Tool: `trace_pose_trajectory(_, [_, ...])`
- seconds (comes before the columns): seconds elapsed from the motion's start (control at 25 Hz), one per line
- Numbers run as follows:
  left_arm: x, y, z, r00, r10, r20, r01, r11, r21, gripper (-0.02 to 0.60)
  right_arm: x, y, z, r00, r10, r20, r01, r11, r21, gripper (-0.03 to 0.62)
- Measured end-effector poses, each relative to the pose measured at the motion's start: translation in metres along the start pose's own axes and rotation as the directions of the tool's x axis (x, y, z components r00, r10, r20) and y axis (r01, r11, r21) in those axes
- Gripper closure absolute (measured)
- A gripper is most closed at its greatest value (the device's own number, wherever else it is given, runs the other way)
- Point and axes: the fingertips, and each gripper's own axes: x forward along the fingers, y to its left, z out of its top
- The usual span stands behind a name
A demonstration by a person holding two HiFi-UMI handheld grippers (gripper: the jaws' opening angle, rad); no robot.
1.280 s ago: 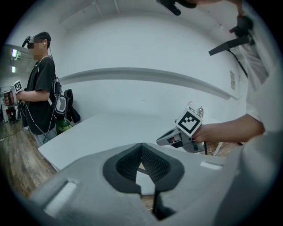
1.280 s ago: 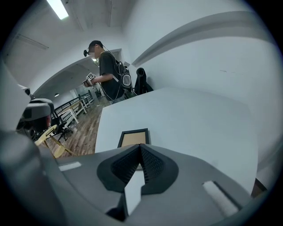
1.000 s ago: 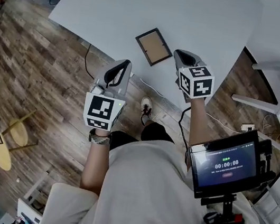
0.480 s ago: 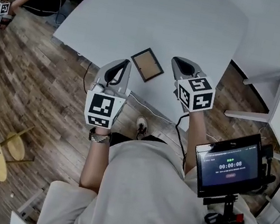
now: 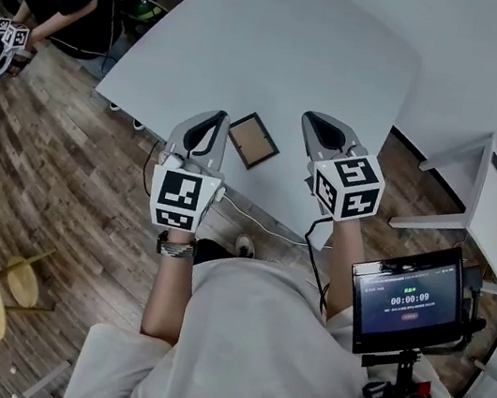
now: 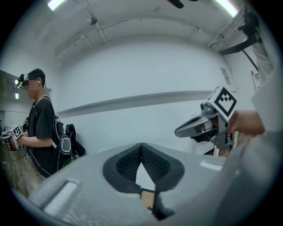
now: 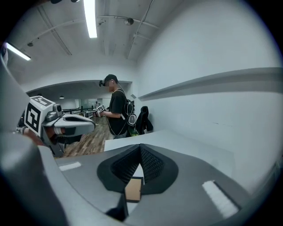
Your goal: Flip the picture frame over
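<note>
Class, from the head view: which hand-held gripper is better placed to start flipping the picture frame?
Probably the left: the left hand-held gripper appears right beside the picture frame, while the right hand-held gripper shows more bare table between. Both are shut, holding nothing.

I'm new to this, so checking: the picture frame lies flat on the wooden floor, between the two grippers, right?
Not the floor: the picture frame lies flat on the white table, between the left gripper and the right gripper, as the head view shows.
</note>
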Motion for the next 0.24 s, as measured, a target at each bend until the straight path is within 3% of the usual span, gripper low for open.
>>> trace_pose_trajectory(0.24, [-0.012, -0.006, 0.018, 1.000, 0.007, 0.029, -0.007, 1.000, 0.005, 0.578, -0.026, 0.012, 0.022, 0.999, 0.006, 0.052, -0.005, 1.000, -0.025, 0.592])
